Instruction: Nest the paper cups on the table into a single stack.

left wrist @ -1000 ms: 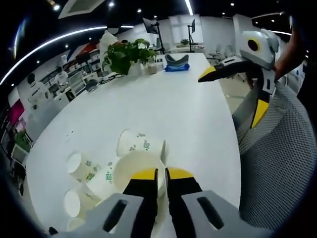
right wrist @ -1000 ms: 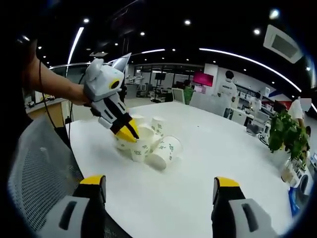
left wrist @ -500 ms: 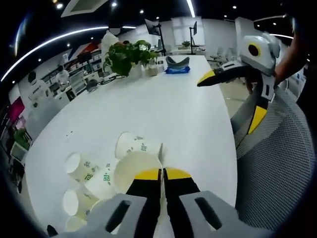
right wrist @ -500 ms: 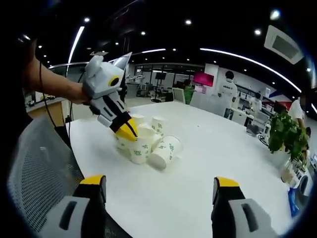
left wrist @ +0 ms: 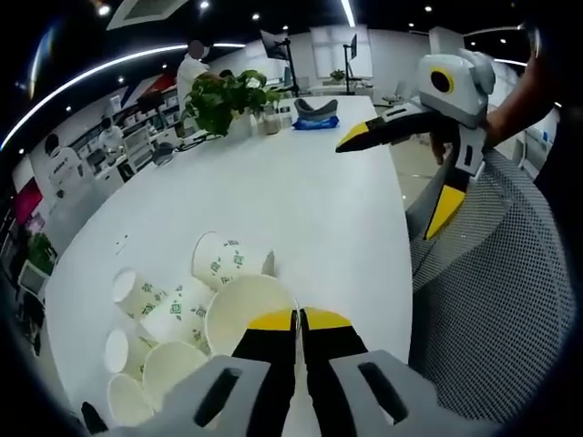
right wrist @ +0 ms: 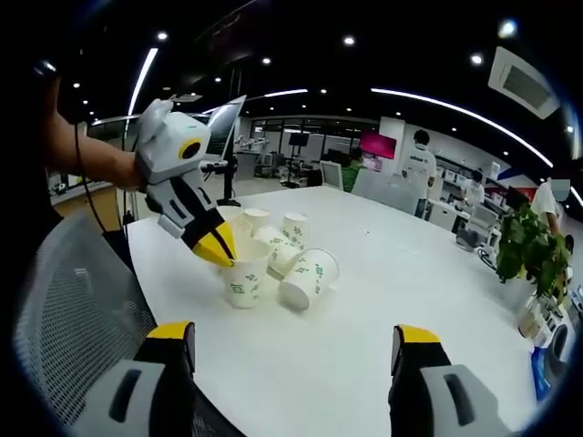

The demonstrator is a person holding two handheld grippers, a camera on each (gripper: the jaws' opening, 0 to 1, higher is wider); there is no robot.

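Pinching a paper cup (left wrist: 244,309) rim, left gripper (left wrist: 298,320) tilts down; right gripper (right wrist: 295,347) gapes.

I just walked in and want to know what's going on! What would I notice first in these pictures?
First, the left gripper, its yellow-tipped fingers pinching the rim of one paper cup above the white table. Just beyond it lies a jumble of more paper cups, some upright, some on their sides. The right gripper hangs open over the table's near edge, beside a mesh chair.
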